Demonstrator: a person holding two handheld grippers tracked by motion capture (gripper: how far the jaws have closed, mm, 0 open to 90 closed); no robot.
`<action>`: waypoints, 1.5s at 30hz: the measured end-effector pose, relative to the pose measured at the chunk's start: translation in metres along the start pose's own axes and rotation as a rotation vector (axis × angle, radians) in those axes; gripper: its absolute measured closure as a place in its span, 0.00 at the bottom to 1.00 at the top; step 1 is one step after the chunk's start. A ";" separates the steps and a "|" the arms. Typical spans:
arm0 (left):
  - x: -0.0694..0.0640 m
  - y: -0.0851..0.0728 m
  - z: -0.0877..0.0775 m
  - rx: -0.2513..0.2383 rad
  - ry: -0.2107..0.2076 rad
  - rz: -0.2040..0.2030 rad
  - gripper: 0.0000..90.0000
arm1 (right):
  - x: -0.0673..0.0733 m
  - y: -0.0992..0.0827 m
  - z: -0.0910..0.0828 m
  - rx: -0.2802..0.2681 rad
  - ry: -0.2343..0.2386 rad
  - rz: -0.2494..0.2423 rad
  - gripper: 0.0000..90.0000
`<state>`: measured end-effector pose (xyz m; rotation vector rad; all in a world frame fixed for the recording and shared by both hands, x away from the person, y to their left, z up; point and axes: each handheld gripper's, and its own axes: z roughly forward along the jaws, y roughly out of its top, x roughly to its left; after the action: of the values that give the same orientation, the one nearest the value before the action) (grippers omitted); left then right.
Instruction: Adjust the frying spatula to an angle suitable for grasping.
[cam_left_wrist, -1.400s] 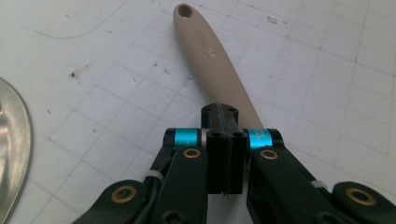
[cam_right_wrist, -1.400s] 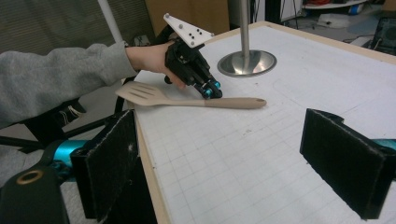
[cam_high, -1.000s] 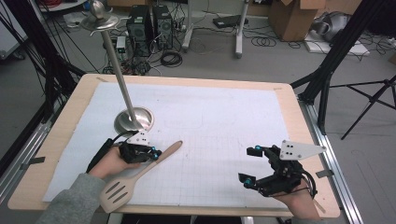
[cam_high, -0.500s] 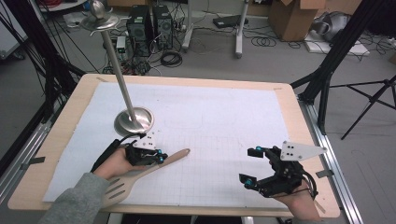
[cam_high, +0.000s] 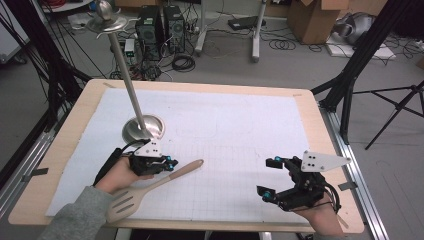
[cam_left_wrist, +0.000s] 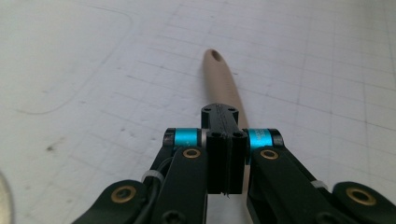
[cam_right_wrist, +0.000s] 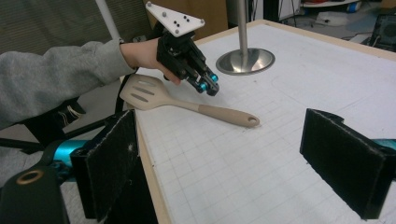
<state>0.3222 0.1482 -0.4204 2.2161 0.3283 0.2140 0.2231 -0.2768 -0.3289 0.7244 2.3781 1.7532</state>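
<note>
A beige slotted spatula (cam_high: 165, 181) lies on the white grid mat (cam_high: 240, 125) at the front left, its head (cam_right_wrist: 144, 92) overhanging the table's front edge. My left gripper (cam_high: 170, 164) is shut, its jaws pressed together just over the handle (cam_left_wrist: 222, 77). The right gripper view shows the left gripper (cam_right_wrist: 208, 86) a little above the spatula (cam_right_wrist: 219, 113), with nothing between its jaws. My right gripper (cam_high: 270, 177) rests at the front right with its jaws wide open (cam_right_wrist: 224, 140) and nothing between the pads.
A metal stand has its round base (cam_high: 144, 129) on the mat just behind my left hand. Its thin pole leans up to a disc with a ball (cam_high: 106, 20). The wooden table rim (cam_high: 75, 135) frames the mat. Tripods and cables stand beyond.
The spatula has slid a little to the right and toward the front edge, and my left gripper moved the same way. My right gripper has stayed put.
</note>
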 end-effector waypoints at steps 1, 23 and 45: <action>-0.002 0.001 0.003 0.021 -0.013 0.012 0.99 | 0.000 0.000 0.000 0.001 0.003 -0.006 0.12; 0.000 0.004 -0.004 -0.009 -0.027 -0.001 0.99 | 0.000 0.000 0.000 -0.002 0.002 -0.006 0.12; -0.006 0.004 0.009 0.087 -0.048 0.048 0.99 | 0.001 0.000 0.000 0.003 0.004 -0.005 0.12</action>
<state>0.3191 0.1370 -0.4229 2.3130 0.2633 0.1753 0.2223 -0.2760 -0.3287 0.7161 2.3836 1.7509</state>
